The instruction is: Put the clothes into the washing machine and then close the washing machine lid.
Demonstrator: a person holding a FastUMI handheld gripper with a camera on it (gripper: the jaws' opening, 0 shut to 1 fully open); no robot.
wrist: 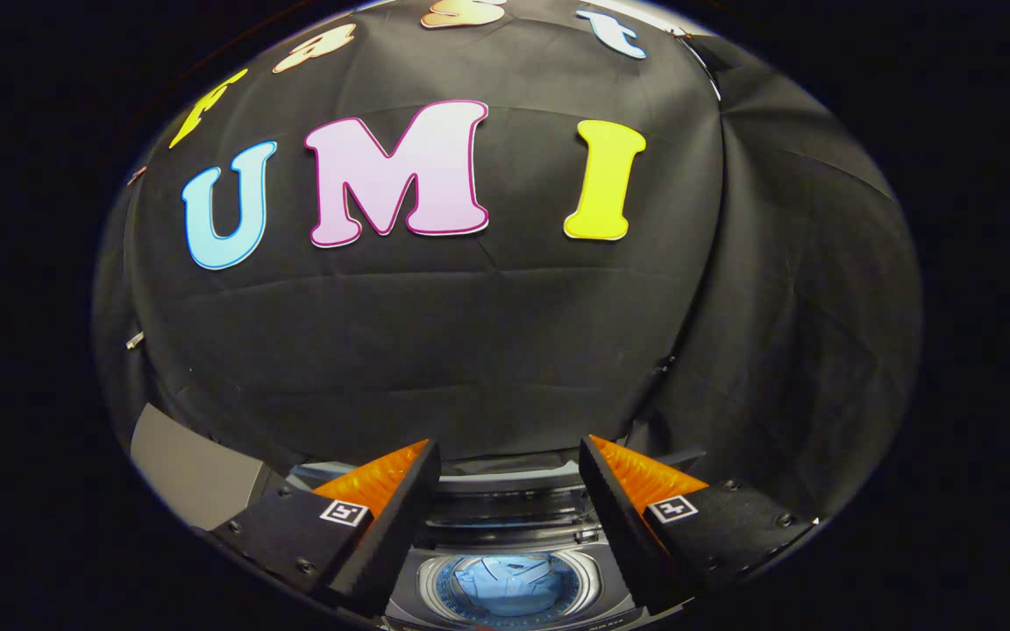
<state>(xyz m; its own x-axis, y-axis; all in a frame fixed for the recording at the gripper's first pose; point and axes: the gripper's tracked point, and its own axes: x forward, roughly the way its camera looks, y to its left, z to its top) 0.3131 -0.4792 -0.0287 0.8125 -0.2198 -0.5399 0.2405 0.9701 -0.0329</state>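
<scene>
Our gripper (509,456) hangs above the washing machine (505,561) with its two fingers spread wide apart and nothing between them. We see the machine low between the fingers, its top facing up at us. The round drum opening (509,585) sits in the middle of that top, ringed by a pale metal rim, and a light blue piece of clothing (505,580) lies crumpled inside the drum, already down in the tub. We cannot make out for certain how the lid (505,491) stands; a dark panel with grey ridges shows just beyond the opening, at the back of the machine. A grey flat surface (194,473) lies off beyond the left finger. Behind everything rises the booth's black cloth wall (470,333), creased and hanging in folds.
</scene>
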